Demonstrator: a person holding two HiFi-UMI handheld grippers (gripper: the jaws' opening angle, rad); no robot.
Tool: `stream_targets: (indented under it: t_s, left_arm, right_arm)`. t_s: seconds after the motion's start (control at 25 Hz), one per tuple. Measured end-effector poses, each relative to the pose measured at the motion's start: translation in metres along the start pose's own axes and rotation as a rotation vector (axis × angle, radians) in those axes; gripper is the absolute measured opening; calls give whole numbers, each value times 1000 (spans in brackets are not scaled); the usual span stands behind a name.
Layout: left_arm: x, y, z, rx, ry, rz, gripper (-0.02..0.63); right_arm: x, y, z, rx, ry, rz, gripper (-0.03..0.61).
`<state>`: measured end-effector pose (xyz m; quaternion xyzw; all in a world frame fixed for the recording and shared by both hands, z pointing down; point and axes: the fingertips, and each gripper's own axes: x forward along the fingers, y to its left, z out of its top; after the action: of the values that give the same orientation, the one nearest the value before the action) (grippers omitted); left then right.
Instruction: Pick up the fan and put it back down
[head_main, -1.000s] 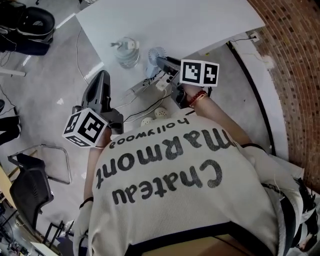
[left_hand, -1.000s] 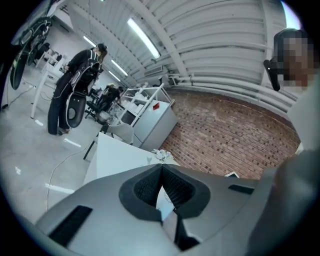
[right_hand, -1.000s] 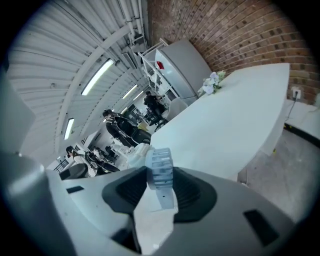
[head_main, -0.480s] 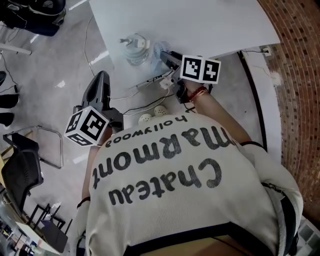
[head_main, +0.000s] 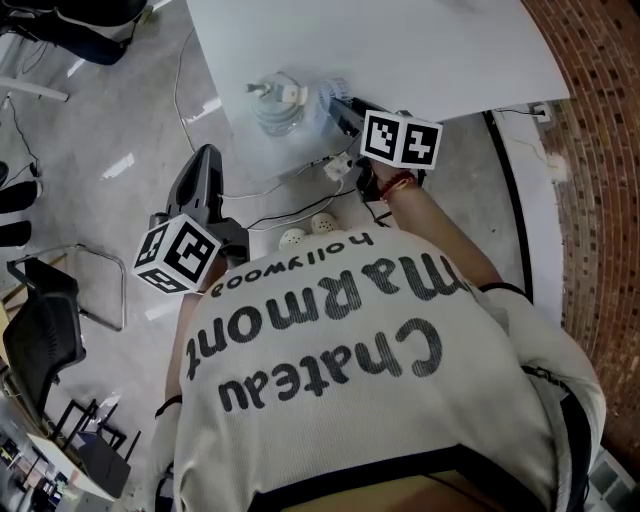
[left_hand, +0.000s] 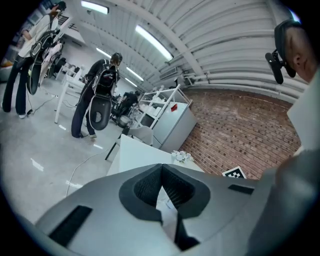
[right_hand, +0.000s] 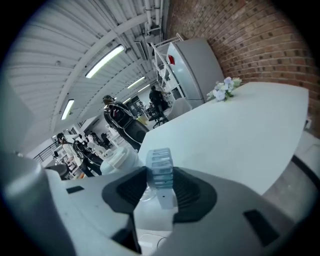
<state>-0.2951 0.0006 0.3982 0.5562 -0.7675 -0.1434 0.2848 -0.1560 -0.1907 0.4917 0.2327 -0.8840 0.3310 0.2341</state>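
Observation:
The small fan (head_main: 324, 98), with a pale blue grille and a white body, is at the near edge of the white table (head_main: 430, 50). My right gripper (head_main: 340, 110) is shut on it. In the right gripper view the fan (right_hand: 160, 169) stands upright between the two ribbed pads of the right gripper (right_hand: 159, 189), which press its sides. Its base is hidden, so I cannot tell if it rests on the table. My left gripper (head_main: 205, 165) hangs over the floor, left of the table, with nothing in it. In its own view the left gripper (left_hand: 161, 169) has its jaws meeting at the tip.
A clear plastic bottle (head_main: 275, 105) with a white cap stands on the table just left of the fan, and shows as the bottle (right_hand: 120, 159) beside the jaws. Cables and a power strip (head_main: 335, 165) lie on the floor below the table edge. A brick wall (head_main: 600, 150) runs along the right.
The right gripper has carried the fan a little further in toward the bottle. The left gripper has sunk slightly. Both keep their jaws as they were.

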Motion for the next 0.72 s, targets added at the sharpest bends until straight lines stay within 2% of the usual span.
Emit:
stream_targets:
  t_s: [0.28,0.72]
  left_arm:
    - [4,1,1,6,2,-2,0]
    - [3,-2,-4,3,11,-20,0]
  right_arm:
    - [0,0,0,-60,-16,-10,166]
    - [-6,7,-12,-91,-6,-2,170]
